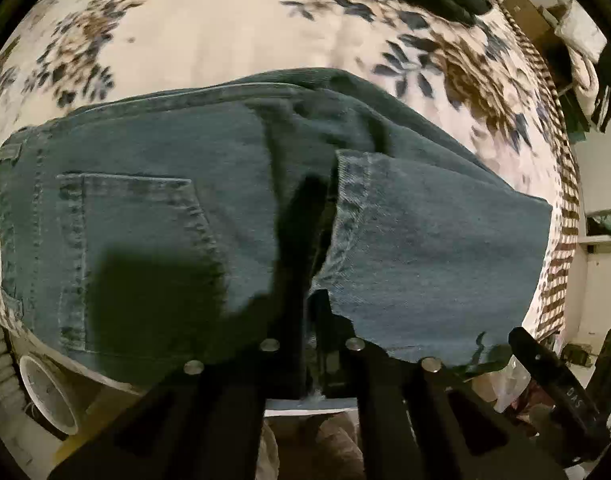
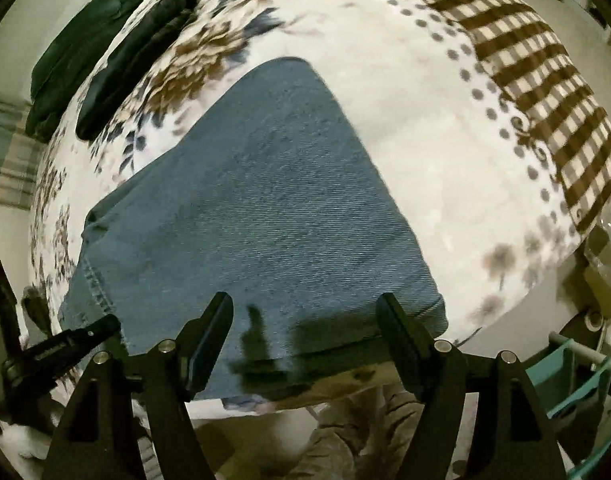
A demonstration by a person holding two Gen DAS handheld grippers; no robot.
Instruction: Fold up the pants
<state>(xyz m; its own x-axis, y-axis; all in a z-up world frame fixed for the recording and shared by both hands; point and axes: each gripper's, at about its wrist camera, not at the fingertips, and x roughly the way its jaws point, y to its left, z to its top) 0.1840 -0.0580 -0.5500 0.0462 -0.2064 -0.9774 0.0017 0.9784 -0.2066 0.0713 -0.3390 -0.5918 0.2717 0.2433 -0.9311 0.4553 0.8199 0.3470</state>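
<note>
Blue denim pants [image 1: 185, 184] lie folded on a floral bedspread [image 1: 209, 28]. In the left wrist view a back pocket [image 1: 133, 220] shows on the left and a hemmed leg end [image 1: 425, 248] is lifted on the right. My left gripper [image 1: 311, 320] is shut on the hemmed leg's edge, jaws close together. In the right wrist view the pants [image 2: 265, 200] lie flat ahead. My right gripper [image 2: 305, 316] is open and empty, its fingers [image 2: 215, 320] spread just above the near denim edge.
Dark folded garments [image 2: 117, 56] lie at the far side of the bed. A brown checked border [image 2: 545, 92] runs along the bedspread's right edge. A tape roll [image 1: 49, 396] sits low left. A teal rack [image 2: 577, 384] stands at the right.
</note>
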